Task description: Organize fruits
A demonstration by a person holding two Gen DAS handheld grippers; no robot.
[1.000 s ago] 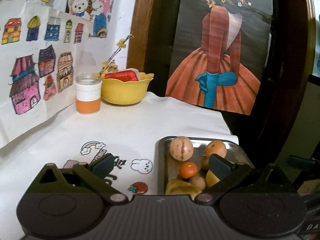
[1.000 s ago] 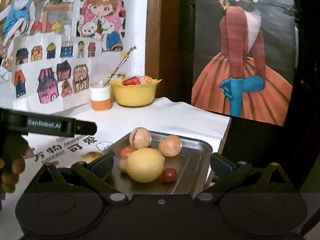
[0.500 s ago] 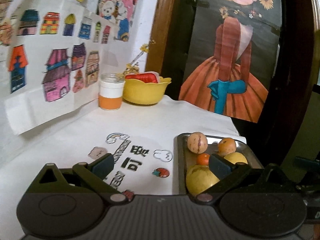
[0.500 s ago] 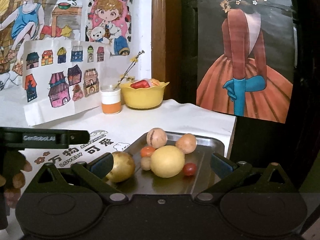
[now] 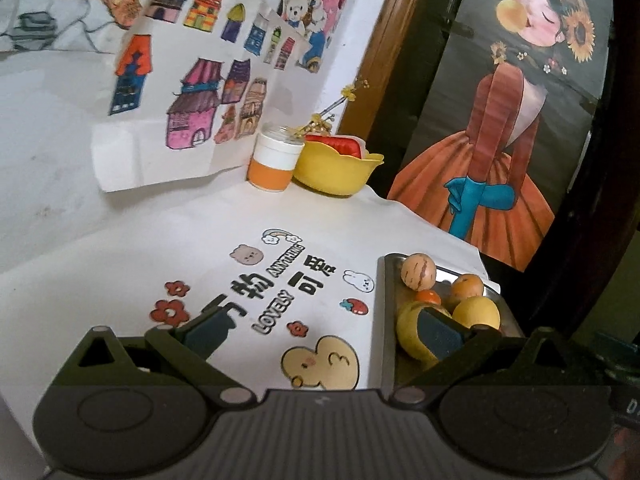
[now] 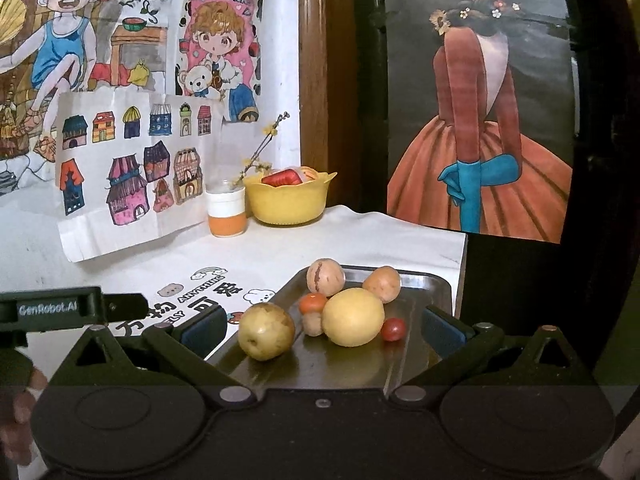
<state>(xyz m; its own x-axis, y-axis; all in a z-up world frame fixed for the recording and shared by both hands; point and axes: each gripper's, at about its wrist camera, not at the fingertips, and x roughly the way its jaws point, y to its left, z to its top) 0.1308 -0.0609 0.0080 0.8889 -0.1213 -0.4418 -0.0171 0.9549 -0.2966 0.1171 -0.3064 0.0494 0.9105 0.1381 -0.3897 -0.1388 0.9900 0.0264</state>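
Seven fruits sit on the metal tray (image 6: 434,285) at the table's right edge. Pear (image 6: 266,331) at the tray's near-left corner, big lemon (image 6: 353,316) mid-tray, cherry tomato (image 6: 393,329) just right of the lemon. Small tan fruit (image 6: 312,324) sits between pear and lemon, small orange one (image 6: 313,303) just behind it. Striped round fruit (image 6: 325,277) and peach-coloured fruit (image 6: 382,284) at the back, near each other. Lemon touches or nearly touches the small ones; can't tell which.

Right gripper (image 6: 320,330): fingers wide apart, nothing held, hovering low at the tray's near end, pear and lemon between the pads in view.

Left gripper (image 5: 320,330): also spread wide, empty, over the printed tablecloth (image 5: 200,240) left of the tray. Its right pad overlaps the pear in the left wrist view; contact can't be told. Its body shows at the left edge of the right wrist view, with part of a hand (image 6: 18,412) below it.

Far back corner: yellow bowl (image 6: 290,200) with a red item inside, orange-and-white cup (image 6: 226,213) just left of it holding a flower sprig. Both well apart from the tray.
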